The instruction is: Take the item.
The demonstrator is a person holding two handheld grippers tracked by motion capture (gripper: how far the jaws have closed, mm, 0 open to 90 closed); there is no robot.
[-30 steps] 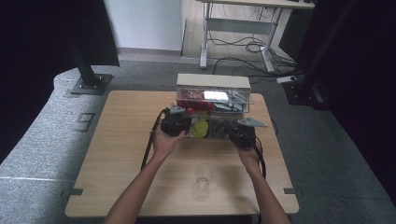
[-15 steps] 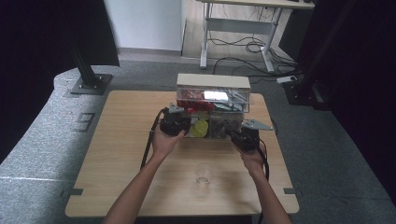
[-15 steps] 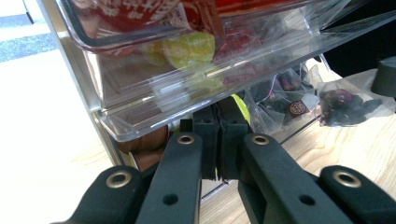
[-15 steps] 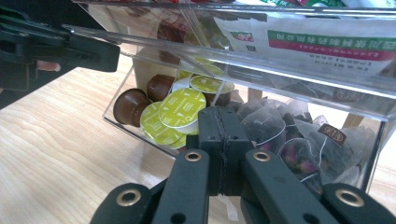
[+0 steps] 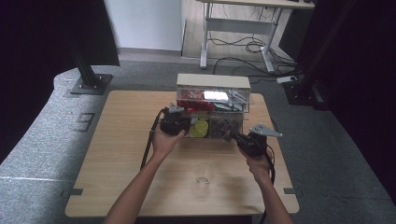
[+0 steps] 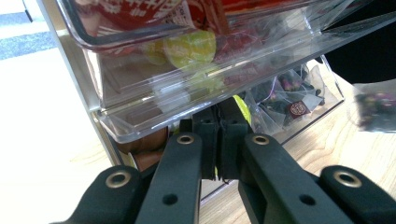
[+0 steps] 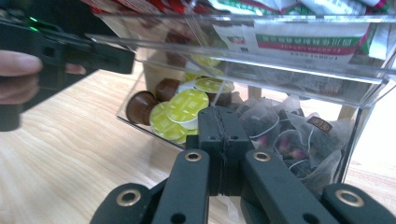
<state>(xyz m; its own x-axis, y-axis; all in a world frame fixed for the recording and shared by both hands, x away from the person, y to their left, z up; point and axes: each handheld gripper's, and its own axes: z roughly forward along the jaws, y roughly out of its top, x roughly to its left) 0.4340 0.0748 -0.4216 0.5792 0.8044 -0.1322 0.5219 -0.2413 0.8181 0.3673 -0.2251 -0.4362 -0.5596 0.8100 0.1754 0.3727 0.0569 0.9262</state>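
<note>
Right gripper point(image 5: 232, 136) withdrawn, fingers point(image 7: 236, 140) pinching teabag point(image 6: 376, 105)

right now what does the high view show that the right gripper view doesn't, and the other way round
High view adds: a small clear drinking glass standing on the light wooden table, and both of the person's forearms.
Right gripper view adds: the print on the green-and-white paper sachets in the upper tray, and the mesh pyramid tea bags with dark tags.
Both share: the clear plastic organiser box, its yellow-green-lidded brown capsules, and the left gripper at the box front.
</note>
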